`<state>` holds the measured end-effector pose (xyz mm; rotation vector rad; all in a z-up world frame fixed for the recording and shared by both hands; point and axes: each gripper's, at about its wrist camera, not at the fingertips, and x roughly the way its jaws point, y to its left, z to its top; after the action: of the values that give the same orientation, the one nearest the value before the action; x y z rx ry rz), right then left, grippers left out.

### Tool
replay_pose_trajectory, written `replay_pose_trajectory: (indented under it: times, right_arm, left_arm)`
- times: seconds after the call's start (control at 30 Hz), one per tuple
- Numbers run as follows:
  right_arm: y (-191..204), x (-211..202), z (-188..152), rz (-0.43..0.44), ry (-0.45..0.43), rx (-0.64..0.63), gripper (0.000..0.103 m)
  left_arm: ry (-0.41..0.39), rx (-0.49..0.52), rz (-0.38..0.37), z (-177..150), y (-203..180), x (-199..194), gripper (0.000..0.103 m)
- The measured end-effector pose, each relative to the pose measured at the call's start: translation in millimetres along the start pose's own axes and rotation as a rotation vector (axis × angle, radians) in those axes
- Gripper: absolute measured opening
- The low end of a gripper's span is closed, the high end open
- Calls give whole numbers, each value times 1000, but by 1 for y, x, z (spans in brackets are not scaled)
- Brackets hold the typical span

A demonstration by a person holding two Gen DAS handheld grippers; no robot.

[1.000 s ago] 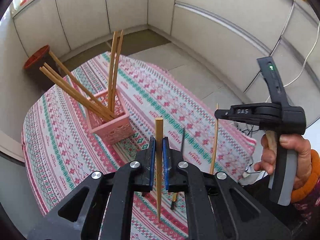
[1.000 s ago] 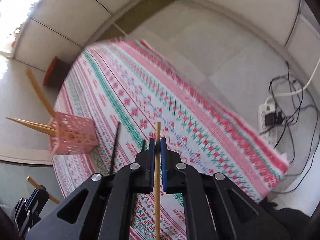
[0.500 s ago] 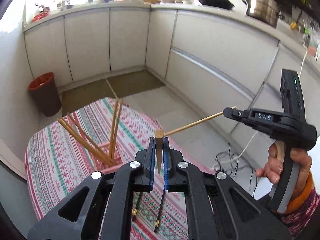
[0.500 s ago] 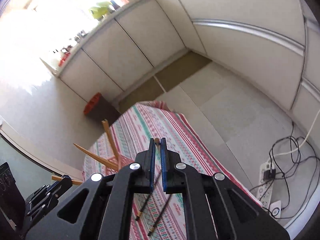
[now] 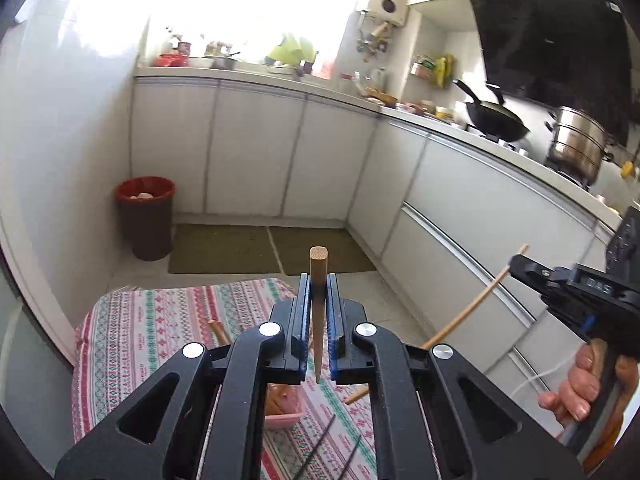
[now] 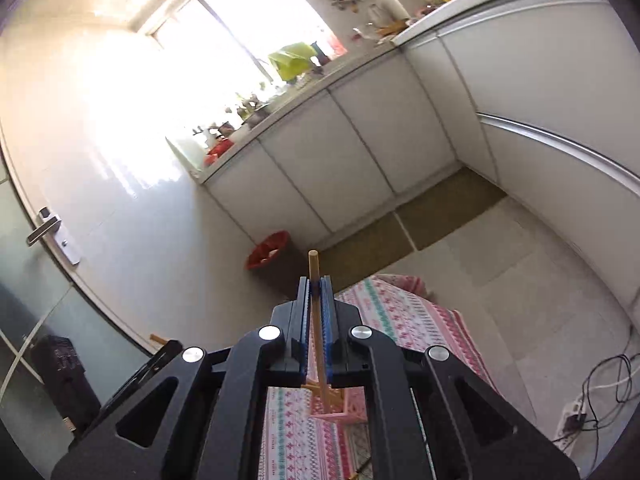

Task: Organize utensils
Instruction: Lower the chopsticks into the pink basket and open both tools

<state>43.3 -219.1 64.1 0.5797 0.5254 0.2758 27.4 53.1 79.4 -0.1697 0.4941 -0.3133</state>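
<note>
I'm looking at a tablecloth (image 5: 168, 316) striped in pink, green and white, a pink basket (image 6: 340, 408), a tan chopstick (image 5: 318, 312) between my blue pads (image 5: 304, 320), and a red bin (image 5: 146, 216).

Left wrist cam: rides behind its own left gripper (image 5: 316, 312), which fills 5–7 o'clock of frame. Faces nearly level across the kitchen toward the window wall at 12 o'clock, counter run off to 2–3 o'clock. Patterned tablecloth (image 5: 160, 320) close below, 7–8 o'clock. Right gripper (image 5: 520, 266) enters from 3–4 o'clock.

Right wrist cam: same mounting, right gripper (image 6: 316, 312) at 6 o'clock. View rolled, window up at 11–12 o'clock, tablecloth (image 6: 400, 312) near, 5 o'clock; part of the left tool at 8 o'clock.

Shared: red bin (image 5: 146, 216) (image 6: 270, 254), floor mat (image 5: 240, 248) (image 6: 440, 216), white cabinets (image 5: 256, 152) (image 6: 340, 160), tablecloth
</note>
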Motion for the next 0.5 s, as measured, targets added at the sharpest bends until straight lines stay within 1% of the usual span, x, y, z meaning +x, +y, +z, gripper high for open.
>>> replay_pose_trajectory:
  times: [0.13, 0.27, 0.37, 0.43, 0.47, 0.5]
  right_arm:
    - [6, 18, -3, 13, 28, -2, 5]
    - [3, 36, -8, 0, 59, 11, 5]
    - [3, 50, -12, -26, 69, 5, 5]
    - [4, 60, -13, -32, 80, 7, 5]
    - [5, 65, -15, -34, 88, 7, 5]
    - [5, 70, -16, -36, 95, 8, 5]
  left_arm:
    - [26, -21, 38, -1, 10, 8, 6]
    - [49, -38, 71, -3, 27, 18, 6]
    - [83, -37, 95, -10, 34, 29, 7]
    - [121, -23, 96, -14, 38, 39, 8]
    - [147, -17, 95, -17, 38, 45, 9]
    - [162, -20, 99, -20, 38, 48, 19]
